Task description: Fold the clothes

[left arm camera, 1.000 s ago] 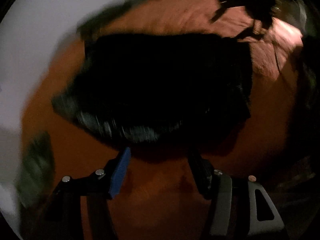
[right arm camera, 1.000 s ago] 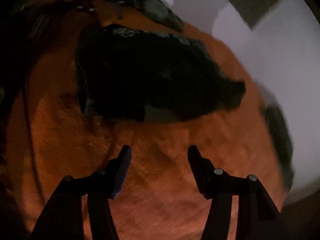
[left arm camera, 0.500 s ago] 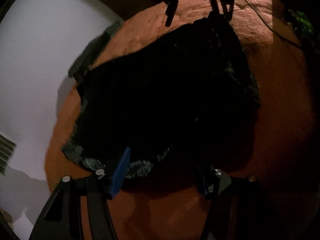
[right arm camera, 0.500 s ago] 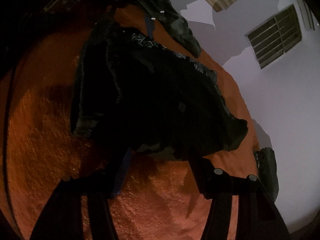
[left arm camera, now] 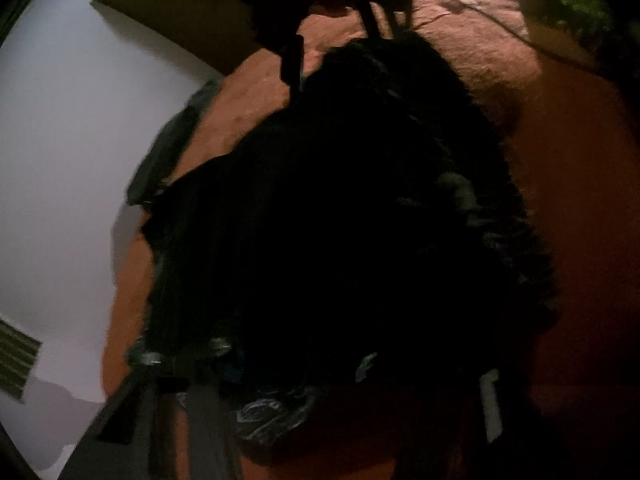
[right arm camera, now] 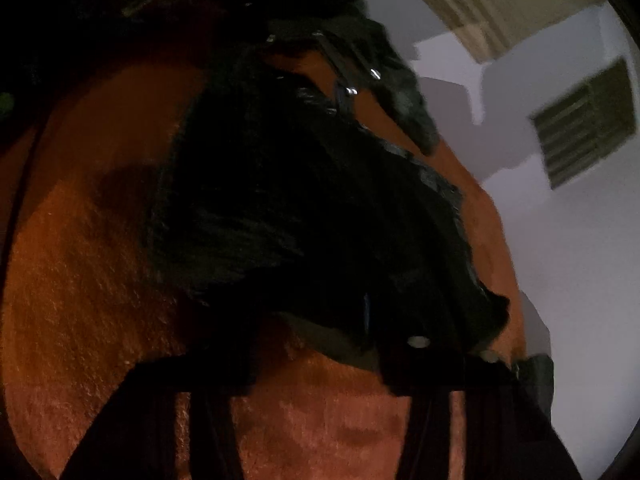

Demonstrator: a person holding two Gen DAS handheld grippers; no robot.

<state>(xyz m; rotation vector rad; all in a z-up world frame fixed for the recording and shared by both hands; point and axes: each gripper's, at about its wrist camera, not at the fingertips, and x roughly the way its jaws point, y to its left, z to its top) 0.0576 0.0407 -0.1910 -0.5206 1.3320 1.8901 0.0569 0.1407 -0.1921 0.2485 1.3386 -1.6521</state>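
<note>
Both tools (left arm camera: 304,364) (right arm camera: 320,320) at garment (left arm camera: 340,220) edge

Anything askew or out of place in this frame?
Nothing damaged or spilled. The dark garment lies rumpled on the orange cover, its near edge crooked and bunched, as expected mid-fold. A second dark cloth lies beyond it.

I seem to be working in a dim room of a home, over a bed or couch spread with an orange-brown blanket (right arm camera: 100,300). In the right wrist view, pale walls (right arm camera: 580,260) rise at three o'clock with a slatted vent (right arm camera: 586,124) at two o'clock. Dark clothes (right arm camera: 300,208) lie on the blanket.
</note>
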